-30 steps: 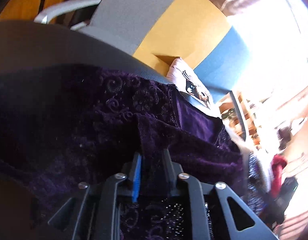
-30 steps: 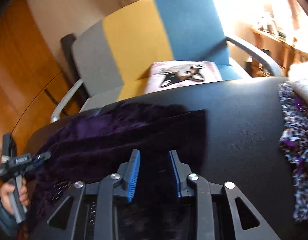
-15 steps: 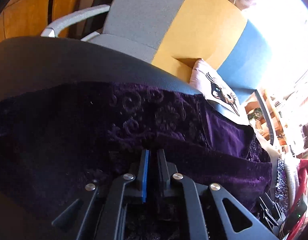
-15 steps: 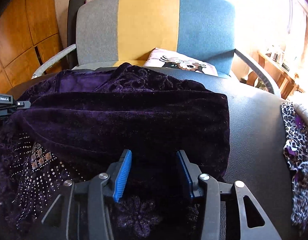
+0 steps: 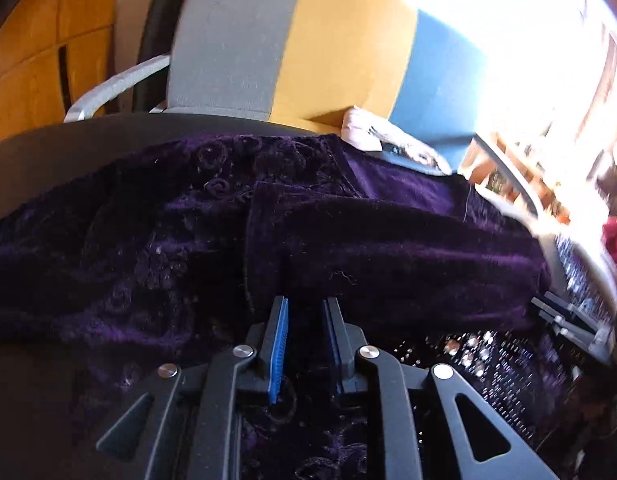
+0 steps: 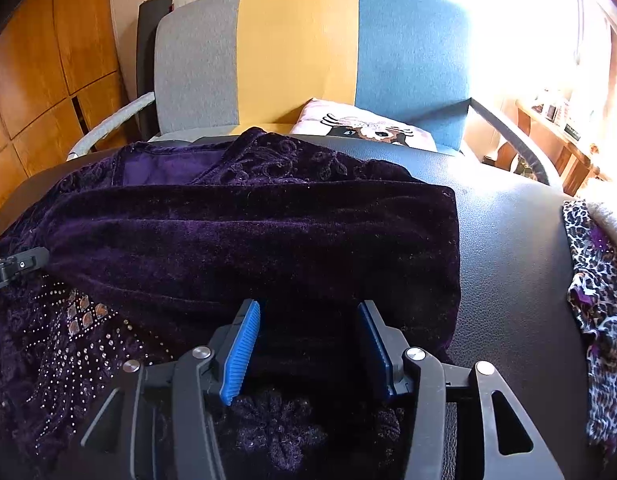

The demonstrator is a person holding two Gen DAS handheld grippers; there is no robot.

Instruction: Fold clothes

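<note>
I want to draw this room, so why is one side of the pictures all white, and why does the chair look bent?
Left wrist view: sunlight washes out the upper right, and that edge is smeared with blur. Right wrist view: the same glare whitens the top right beside the striped chair, but the purple velvet garment stays sharp. Both views: the fisheye lens curves straight edges, like the black table.

Purple velvet garment [image 5: 348,248] lies folded on the black table [image 5: 88,136]; left gripper [image 5: 304,312], jaws just opening, hovers over its near edge.
</note>
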